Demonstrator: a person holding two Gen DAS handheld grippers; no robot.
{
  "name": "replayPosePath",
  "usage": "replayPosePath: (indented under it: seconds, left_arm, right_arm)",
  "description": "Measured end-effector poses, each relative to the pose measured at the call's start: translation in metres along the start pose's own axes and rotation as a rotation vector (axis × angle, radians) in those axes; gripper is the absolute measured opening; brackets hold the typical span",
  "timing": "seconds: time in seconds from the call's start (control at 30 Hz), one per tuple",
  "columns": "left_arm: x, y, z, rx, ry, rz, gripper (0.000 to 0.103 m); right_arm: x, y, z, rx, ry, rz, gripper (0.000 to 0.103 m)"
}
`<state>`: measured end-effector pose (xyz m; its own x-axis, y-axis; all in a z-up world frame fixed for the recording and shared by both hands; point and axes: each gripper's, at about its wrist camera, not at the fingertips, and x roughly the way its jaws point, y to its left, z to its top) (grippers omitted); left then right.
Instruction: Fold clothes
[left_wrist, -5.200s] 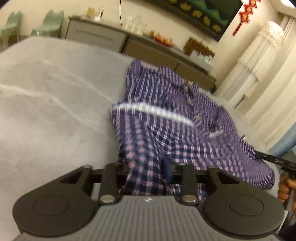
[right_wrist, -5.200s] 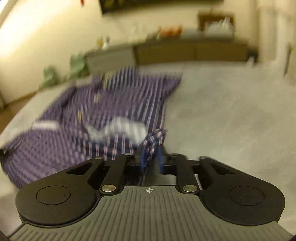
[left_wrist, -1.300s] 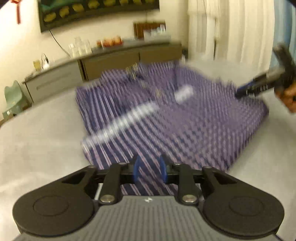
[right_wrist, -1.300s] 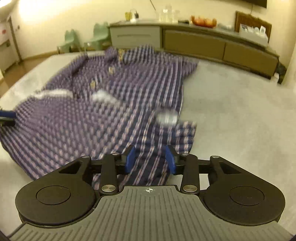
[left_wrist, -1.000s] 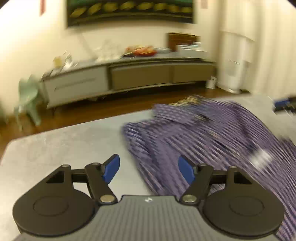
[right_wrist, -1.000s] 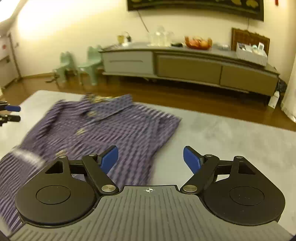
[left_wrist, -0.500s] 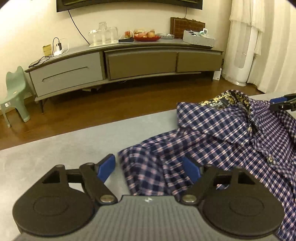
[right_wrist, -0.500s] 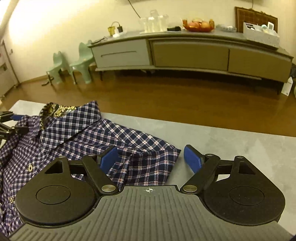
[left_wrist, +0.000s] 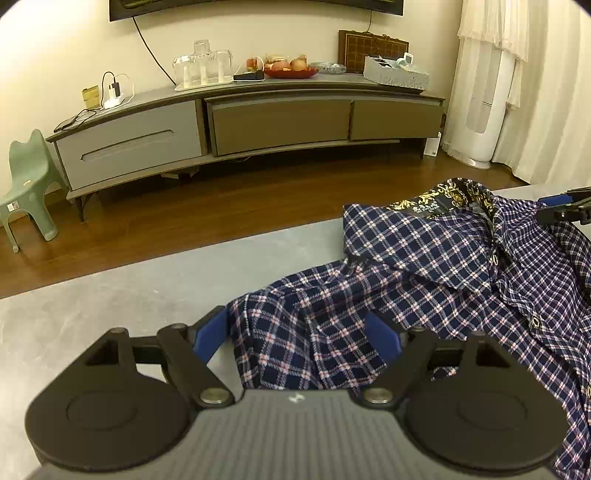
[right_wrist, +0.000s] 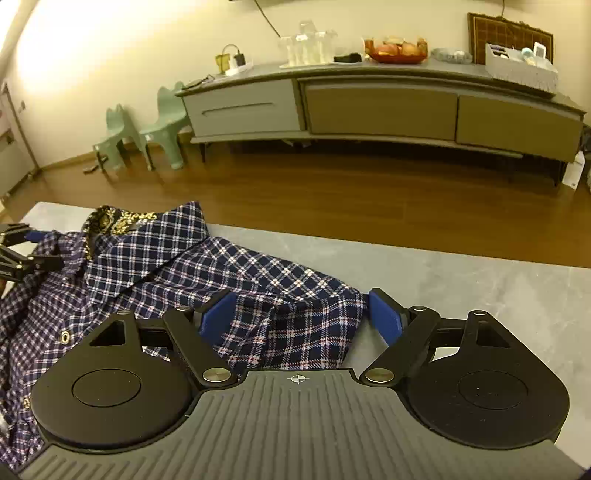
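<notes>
Plaid shirt (left_wrist: 424, 280) between spread tongs (left_wrist: 297, 334)

a long low sideboard (left_wrist: 258, 114) runs along the cream wall (left_wrist: 48, 48), carrying glasses (left_wrist: 201, 64) and a fruit bowl (left_wrist: 291, 70); brown wooden floor (right_wrist: 332, 199) below; pale green child chairs (right_wrist: 140, 129) at its left; white curtains (left_wrist: 546, 81) on the right.

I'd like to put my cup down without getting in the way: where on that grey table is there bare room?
In the left wrist view, the table lies bare left of the plaid shirt, to its far edge. In the right wrist view, it is bare right of the shirt's shoulder. It is crowded around each open gripper, left gripper and right gripper.
</notes>
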<state>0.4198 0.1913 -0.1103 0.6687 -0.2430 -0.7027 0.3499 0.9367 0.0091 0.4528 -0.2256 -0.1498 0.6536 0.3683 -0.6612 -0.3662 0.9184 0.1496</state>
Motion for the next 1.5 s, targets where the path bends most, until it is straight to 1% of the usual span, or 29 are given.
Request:
replayPosePath:
  seconds: [0.37, 0.4, 0.43, 0.47, 0.5, 0.57, 0.7, 0.73, 0.77, 0.83, 0.87, 0.97, 1.03, 1.1, 1.17, 1.2, 1.3, 1.4, 1.5]
  left_arm:
    - [0.001, -0.002, 0.003, -0.007, 0.003, 0.008, 0.083]
    - [0.002, -0.002, 0.004, -0.004, 0.002, 0.007, 0.082]
    - [0.003, -0.003, 0.005, -0.001, 0.0, 0.006, 0.081]
    - [0.003, -0.004, 0.006, 0.001, -0.003, 0.002, 0.075]
    - [0.004, -0.004, 0.007, 0.0, -0.005, -0.006, 0.071]
    - [0.005, -0.006, 0.008, 0.005, -0.007, -0.016, 0.068]
    - [0.006, -0.006, 0.006, 0.004, -0.011, -0.016, 0.069]
    - [0.004, -0.005, 0.005, -0.002, -0.011, -0.01, 0.07]
    - [0.002, -0.005, 0.004, -0.008, -0.011, -0.004, 0.071]
    - [-0.002, -0.003, 0.002, -0.02, -0.011, 0.009, 0.071]
    - [-0.006, -0.002, 0.0, -0.032, -0.015, 0.011, 0.071]
    - [-0.042, 0.002, -0.015, -0.067, -0.039, -0.035, 0.071]
    - [-0.073, 0.003, -0.035, -0.083, -0.041, -0.064, 0.071]
    - [-0.103, 0.004, -0.056, -0.102, -0.036, -0.098, 0.074]
    - [-0.125, 0.001, -0.078, -0.117, -0.012, -0.134, 0.074]
    - [-0.134, -0.003, -0.088, -0.117, 0.001, -0.14, 0.075]
    - [-0.147, -0.014, -0.111, -0.141, 0.039, -0.134, 0.075]
    - [-0.156, -0.026, -0.125, -0.18, 0.056, -0.153, 0.076]
    - [-0.165, -0.04, -0.133, -0.158, 0.058, -0.149, 0.076]
  right_arm:
    - [0.0, 0.003, 0.001, -0.005, 0.01, -0.013, 0.083]
    - [0.001, 0.005, 0.002, -0.01, 0.012, -0.013, 0.082]
    - [0.002, 0.006, 0.002, -0.016, 0.013, -0.013, 0.08]
    - [0.003, 0.008, 0.003, -0.022, 0.014, -0.013, 0.073]
    - [0.003, 0.009, 0.004, -0.027, 0.015, -0.013, 0.068]
    - [0.005, 0.012, 0.005, -0.033, 0.013, -0.011, 0.068]
    - [0.006, 0.012, 0.005, -0.028, 0.004, -0.011, 0.07]
    - [0.001, 0.011, 0.003, -0.021, 0.001, -0.014, 0.072]
    - [-0.005, 0.01, 0.001, -0.013, -0.002, -0.016, 0.079]
    - [-0.017, 0.008, -0.003, 0.002, -0.008, -0.022, 0.081]
    - [-0.023, 0.007, -0.006, 0.009, -0.011, -0.025, 0.081]
    - [-0.04, 0.004, -0.012, 0.031, -0.02, -0.034, 0.081]
    - [-0.071, 0.006, -0.031, 0.021, -0.013, -0.014, 0.081]
    - [-0.105, 0.009, -0.053, 0.013, -0.002, 0.016, 0.083]
    - [-0.121, 0.016, -0.069, 0.02, 0.004, 0.031, 0.085]
    - [-0.13, 0.019, -0.077, 0.023, 0.007, 0.038, 0.088]
    - [-0.154, 0.03, -0.101, 0.035, 0.017, 0.061, 0.09]
    - [-0.178, 0.04, -0.125, 0.046, 0.027, 0.083, 0.09]
    - [-0.202, 0.051, -0.149, 0.057, 0.036, 0.105, 0.09]
